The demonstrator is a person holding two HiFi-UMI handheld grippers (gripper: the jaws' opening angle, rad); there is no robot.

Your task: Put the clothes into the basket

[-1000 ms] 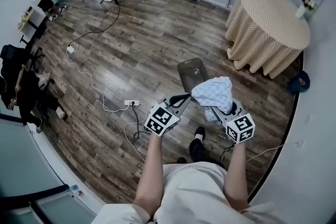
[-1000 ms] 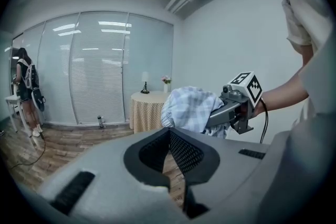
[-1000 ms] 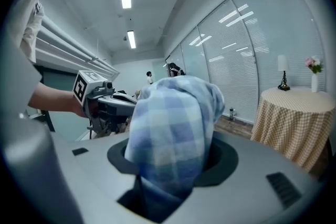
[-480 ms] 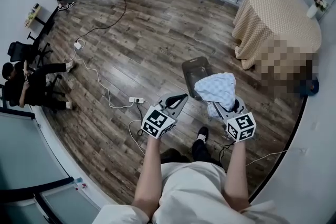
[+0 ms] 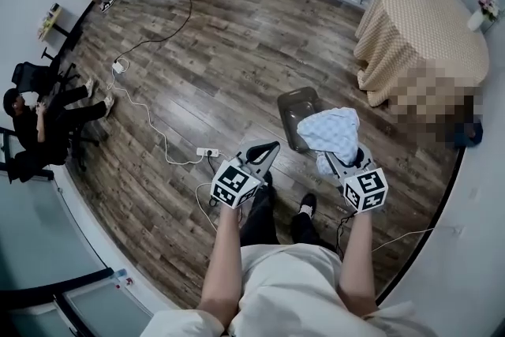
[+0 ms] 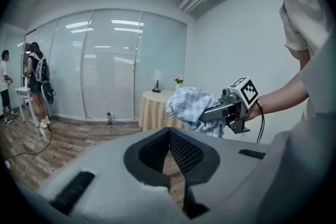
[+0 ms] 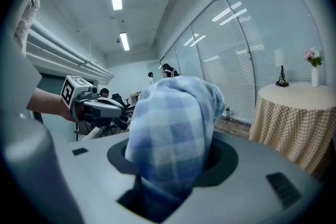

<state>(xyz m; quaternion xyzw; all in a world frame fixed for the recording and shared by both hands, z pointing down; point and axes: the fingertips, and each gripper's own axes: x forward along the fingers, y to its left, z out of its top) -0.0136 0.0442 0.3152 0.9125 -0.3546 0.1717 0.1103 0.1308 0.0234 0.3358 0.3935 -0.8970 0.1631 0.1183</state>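
A blue-and-white checked cloth [image 5: 330,130] is bunched up in my right gripper [image 5: 339,158], which is shut on it; the cloth [image 7: 173,134] covers the jaw tips. A grey plastic basket [image 5: 290,100] stands on the wooden floor, just ahead of the cloth and to its left. From above, the cloth overlaps the basket's near right corner. My left gripper [image 5: 267,151] is held beside the right one, short of the basket, shut with nothing in it. The left gripper view shows the right gripper [image 6: 223,110] carrying the cloth [image 6: 190,106].
A round table with a checked tablecloth [image 5: 418,28] stands far right, with a lamp and flowers on it. A power strip [image 5: 207,152] and white cables lie on the floor to the left. People sit and stand at desks far left. The wall is close on the right.
The person has stepped forward, and both grippers have moved with them towards the basket. The cloth stays in the right gripper. The left gripper's jaws look the same.
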